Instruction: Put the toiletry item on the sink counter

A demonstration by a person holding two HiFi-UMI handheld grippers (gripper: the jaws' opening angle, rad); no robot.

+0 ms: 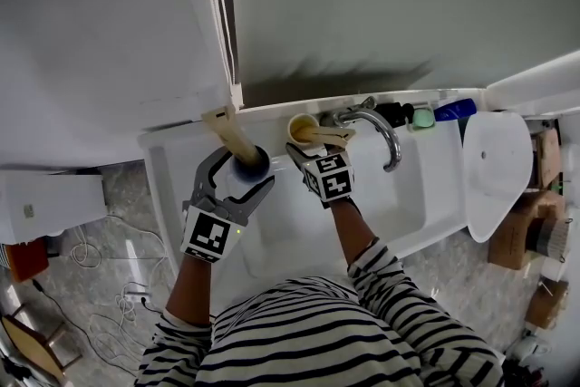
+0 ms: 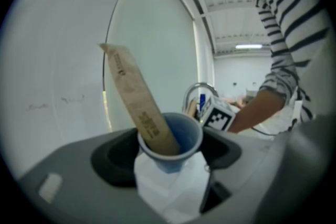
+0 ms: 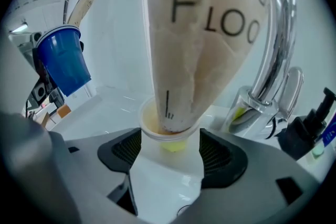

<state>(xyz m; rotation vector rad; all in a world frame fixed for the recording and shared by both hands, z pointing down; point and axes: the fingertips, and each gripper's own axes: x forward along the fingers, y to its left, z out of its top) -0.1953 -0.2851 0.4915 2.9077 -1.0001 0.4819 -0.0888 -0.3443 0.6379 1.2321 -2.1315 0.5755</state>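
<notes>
A blue cup with a paper-wrapped toothbrush leaning in it is held up above the sink's left side by my left gripper, shut on it. The same blue cup shows at the left of the right gripper view. A yellow cup stands on the back counter beside the faucet. It holds another wrapped toothbrush. My right gripper has its pads against this cup's rim on both sides.
The chrome faucet arches over the white basin just right of the yellow cup. A black pump bottle, a green item and a blue tube line the back ledge. A blind cord hangs behind the left gripper.
</notes>
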